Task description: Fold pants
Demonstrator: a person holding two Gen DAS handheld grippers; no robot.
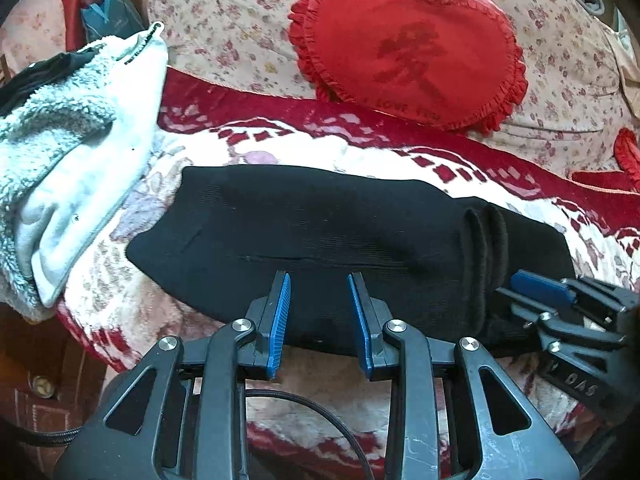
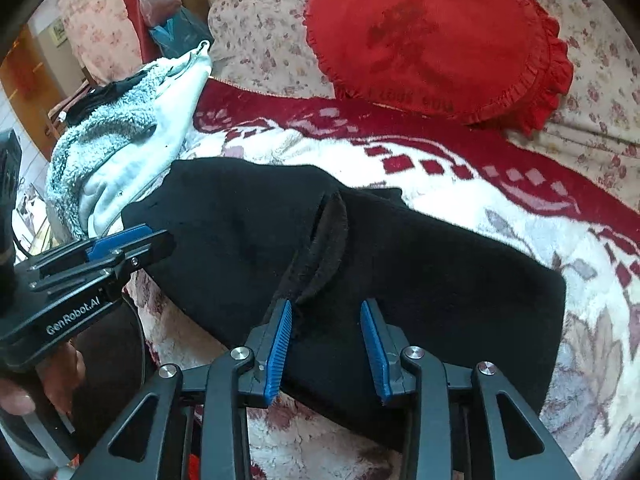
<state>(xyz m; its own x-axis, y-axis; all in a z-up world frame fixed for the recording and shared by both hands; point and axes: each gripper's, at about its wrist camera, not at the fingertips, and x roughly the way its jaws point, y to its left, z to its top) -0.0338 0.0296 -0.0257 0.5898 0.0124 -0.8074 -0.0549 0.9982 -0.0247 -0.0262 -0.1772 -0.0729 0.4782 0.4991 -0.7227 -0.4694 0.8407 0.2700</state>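
Note:
The black pants (image 1: 320,236) lie folded in a long bundle across the red-and-white blanket (image 1: 400,160); they also show in the right wrist view (image 2: 420,280). A folded fuzzy edge (image 2: 326,248) rises in their middle. My left gripper (image 1: 319,280) is open, jaws apart over the near edge of the pants, holding nothing. My right gripper (image 2: 326,308) is open over the near edge further right, holding nothing. Each gripper shows in the other's view: the right one (image 1: 560,304) at the pants' right end, the left one (image 2: 120,248) at their left end.
A pale blue fleece garment (image 1: 72,152) is piled at the left, touching the pants' left end (image 2: 132,152). A red heart-shaped cushion (image 1: 408,44) leans on floral pillows (image 1: 224,20) at the back. The bed edge runs along the near left.

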